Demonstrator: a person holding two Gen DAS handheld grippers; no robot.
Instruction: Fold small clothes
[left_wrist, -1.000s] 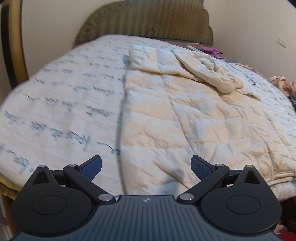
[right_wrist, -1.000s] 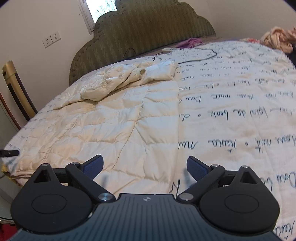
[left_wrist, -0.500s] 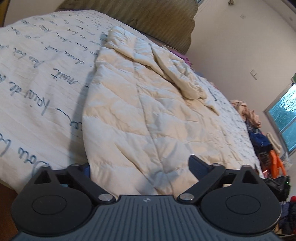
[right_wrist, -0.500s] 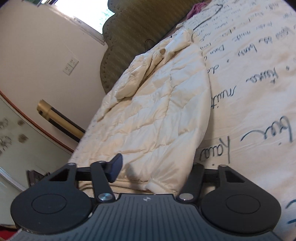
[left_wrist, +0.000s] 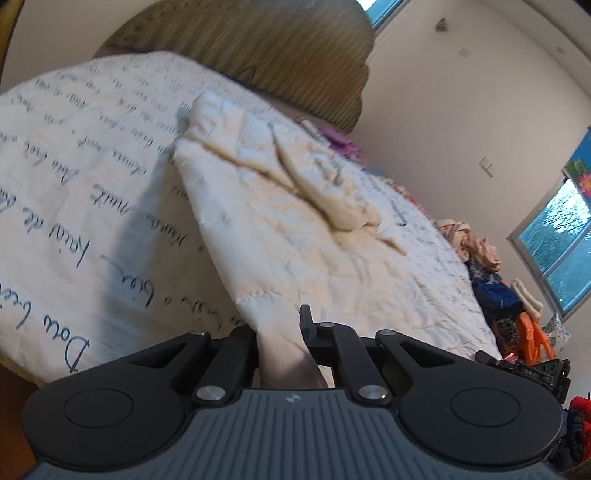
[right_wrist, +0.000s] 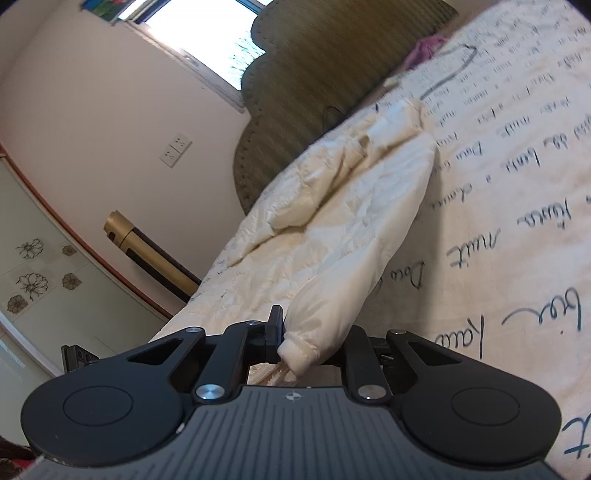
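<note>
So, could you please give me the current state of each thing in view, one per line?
Cream quilted jacket: lying spread on the bed, near hem raised, a sleeve folded across its upper part.
Left gripper: shut on the jacket's hem.
Right gripper: closing on the jacket's hem corner, fabric between its jaws.
Bedspread: lying flat under the jacket.

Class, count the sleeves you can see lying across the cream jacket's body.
1: a sleeve folded diagonally across the upper half of the cream jacket. A second may be hidden.
</note>
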